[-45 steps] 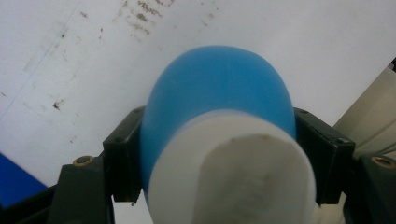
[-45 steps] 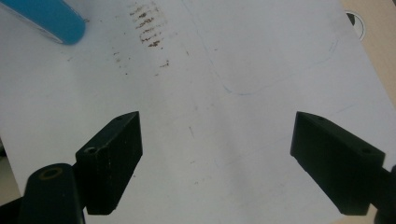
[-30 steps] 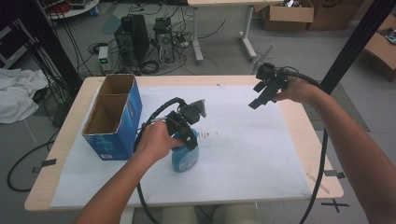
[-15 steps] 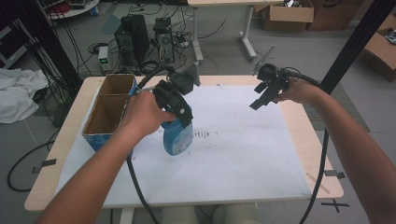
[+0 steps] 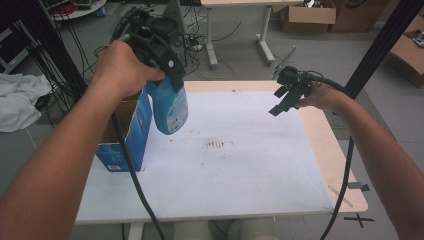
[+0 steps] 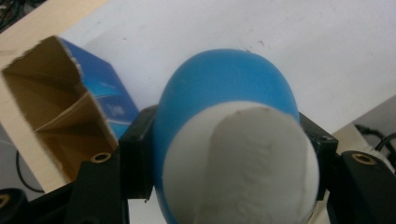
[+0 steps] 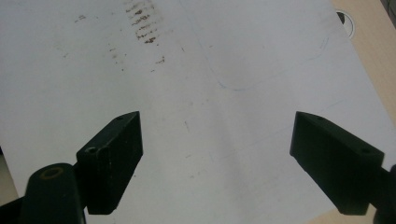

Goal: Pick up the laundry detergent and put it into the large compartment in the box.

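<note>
Blue plastic bottle with a white cap [image 5: 170, 107] hangs high over the tabletop [image 5: 320, 132], squeezed in the left gripper's [image 5: 155, 45] jaws beside the open blue cardboard box [image 5: 125, 145] — probably going in next — while the right gripper's [image 5: 285, 97] jaws gape empty.

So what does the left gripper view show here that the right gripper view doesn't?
Left gripper view: a blue bottle with a white end clamped between its jaws, beside the open cardboard box. Right gripper view: its own jaws wide apart with nothing between them, and dark smudges on the sheet. Both share the white sheet and a strip of wooden table edge.
</note>
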{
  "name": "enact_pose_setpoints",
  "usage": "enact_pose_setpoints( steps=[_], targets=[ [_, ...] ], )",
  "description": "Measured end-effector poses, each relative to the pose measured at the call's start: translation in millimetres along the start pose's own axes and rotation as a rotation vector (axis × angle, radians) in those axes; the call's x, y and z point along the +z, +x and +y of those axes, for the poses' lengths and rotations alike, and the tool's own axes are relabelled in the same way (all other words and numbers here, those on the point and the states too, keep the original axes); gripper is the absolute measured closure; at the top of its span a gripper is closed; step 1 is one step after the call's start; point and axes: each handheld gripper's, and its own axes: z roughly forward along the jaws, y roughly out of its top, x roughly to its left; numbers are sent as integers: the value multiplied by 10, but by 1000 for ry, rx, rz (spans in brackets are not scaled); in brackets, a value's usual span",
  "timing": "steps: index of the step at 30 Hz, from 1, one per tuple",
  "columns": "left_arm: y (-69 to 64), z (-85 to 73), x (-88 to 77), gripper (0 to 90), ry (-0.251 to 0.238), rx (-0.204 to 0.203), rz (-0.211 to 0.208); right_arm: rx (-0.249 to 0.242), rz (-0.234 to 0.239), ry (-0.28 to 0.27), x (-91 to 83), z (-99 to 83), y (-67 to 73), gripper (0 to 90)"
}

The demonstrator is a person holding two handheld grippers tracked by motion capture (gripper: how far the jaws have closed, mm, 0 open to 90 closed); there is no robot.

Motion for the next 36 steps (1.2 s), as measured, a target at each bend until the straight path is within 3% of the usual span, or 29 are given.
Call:
enact_pose_setpoints(
  steps=[3, 9, 11, 13, 19, 27, 31, 36],
  targets=[
    [95, 9, -130, 379, -15, -76, 22, 5, -8, 2, -9, 0, -3, 169],
    [321, -18, -360, 379, -17, -172, 50, -1, -7, 8, 11, 21, 0, 170],
    [359, -29, -397, 380, -21, -179, 56, -2, -8, 8, 13, 25, 2, 169],
    [460, -72, -499, 380, -52, -213, 89, -4, -8, 9, 8, 31, -5, 169],
    [693, -159, -622, 380, -65, -290, 142, 1, -13, 5, -6, 13, -30, 167],
    [951, -273, -550, 380, -60, -380, 200, 2, -13, 10, -3, 1, -37, 167],
    [1081, -333, -453, 380, -49, -416, 204, 5, -13, 11, -1, -10, -44, 167],
    [1178, -389, -240, 380, -5, -429, 212, 23, -13, 20, 19, -54, -82, 164]
  ],
)
